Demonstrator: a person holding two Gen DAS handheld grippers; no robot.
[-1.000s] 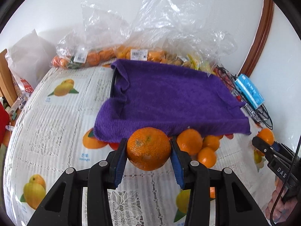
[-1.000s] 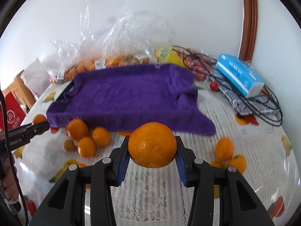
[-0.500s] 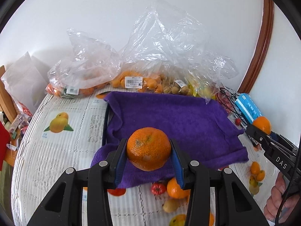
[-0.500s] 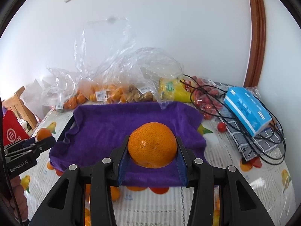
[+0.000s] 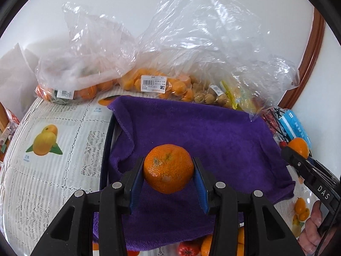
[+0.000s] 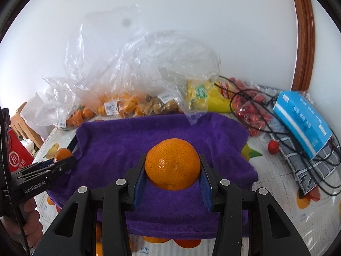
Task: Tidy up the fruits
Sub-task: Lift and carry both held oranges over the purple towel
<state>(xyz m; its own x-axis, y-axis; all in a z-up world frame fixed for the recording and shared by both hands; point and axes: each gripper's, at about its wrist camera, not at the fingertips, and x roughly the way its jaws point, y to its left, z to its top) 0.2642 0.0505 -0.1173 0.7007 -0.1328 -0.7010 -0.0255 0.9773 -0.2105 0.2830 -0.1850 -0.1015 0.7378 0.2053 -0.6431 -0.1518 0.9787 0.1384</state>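
My left gripper [image 5: 168, 181] is shut on an orange [image 5: 168, 168] and holds it above the near part of the purple towel [image 5: 202, 132]. My right gripper [image 6: 172, 179] is shut on a second orange [image 6: 173, 163] above the same purple towel [image 6: 132, 140]. The right gripper with its orange [image 5: 299, 147] shows at the right edge of the left wrist view. The left gripper with its orange [image 6: 62, 154] shows at the left of the right wrist view. Loose oranges [image 6: 157, 239] lie on the tablecloth under the towel's near edge.
Clear plastic bags of oranges [image 5: 162, 83] and small fruit [image 6: 127, 104] line the wall behind the towel. A blue box [image 6: 302, 117], black cables [image 6: 319, 166], red fruit in a bag [image 6: 253, 108] and a loose cherry tomato [image 6: 273, 146] lie at the right. A red bag [image 6: 17, 157] stands at the left.
Both grippers have risen and moved forward over the towel, each still holding its orange. The loose oranges have slid down out of the middle of both views.
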